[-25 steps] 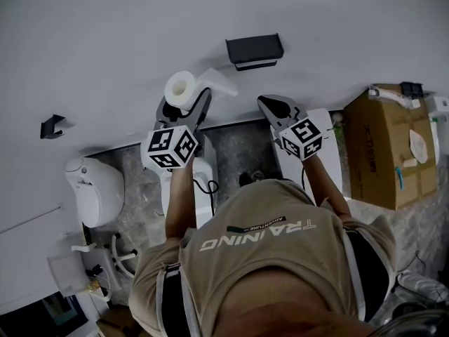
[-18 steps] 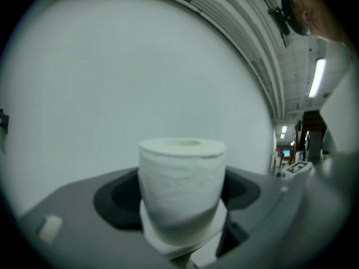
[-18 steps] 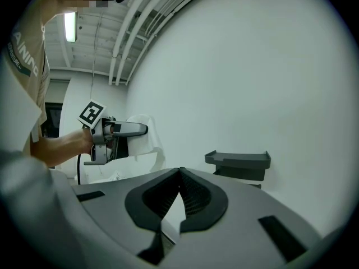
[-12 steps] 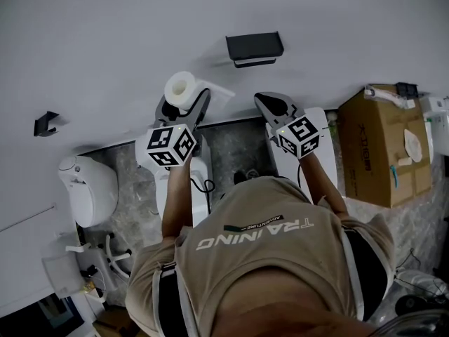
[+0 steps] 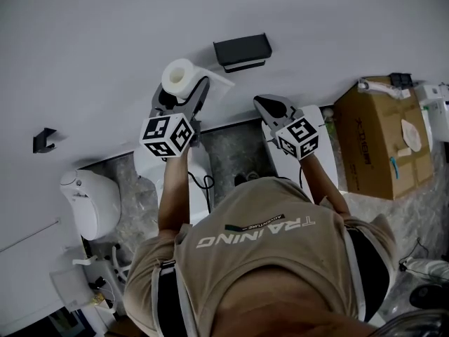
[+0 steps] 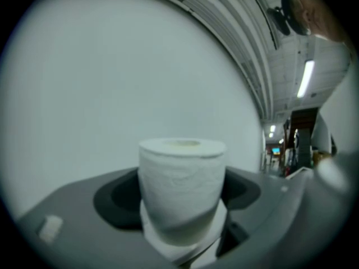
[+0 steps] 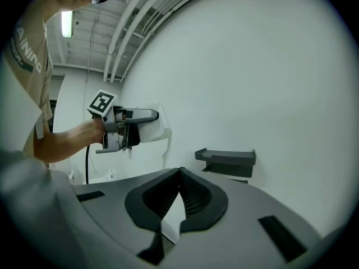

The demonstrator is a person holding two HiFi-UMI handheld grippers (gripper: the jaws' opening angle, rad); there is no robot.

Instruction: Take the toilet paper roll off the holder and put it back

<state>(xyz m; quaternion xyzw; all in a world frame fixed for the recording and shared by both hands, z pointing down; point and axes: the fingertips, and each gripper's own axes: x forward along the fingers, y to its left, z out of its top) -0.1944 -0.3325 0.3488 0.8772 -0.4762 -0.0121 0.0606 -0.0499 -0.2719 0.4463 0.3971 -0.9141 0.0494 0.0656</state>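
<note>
The white toilet paper roll (image 5: 177,78) stands upright between the jaws of my left gripper (image 5: 179,95), which is shut on it; a loose sheet (image 5: 216,80) trails off to the right. In the left gripper view the roll (image 6: 182,186) fills the gap of the left gripper (image 6: 180,206). The black holder (image 5: 243,50) is fixed on the white wall, up and to the right of the roll. My right gripper (image 5: 269,108) hangs below the holder, shut and empty. In the right gripper view the right gripper (image 7: 180,175) points at the wall, with the holder (image 7: 227,160) just right and the roll (image 7: 152,130) at left.
A white toilet (image 5: 91,202) sits low at the left. A cardboard box (image 5: 375,142) stands at the right. A small black hook (image 5: 43,140) is on the wall at far left. The person's torso fills the lower middle of the head view.
My left gripper has carried the roll up and closer to the wall, a little nearer the holder. The right gripper has stayed where it was.
</note>
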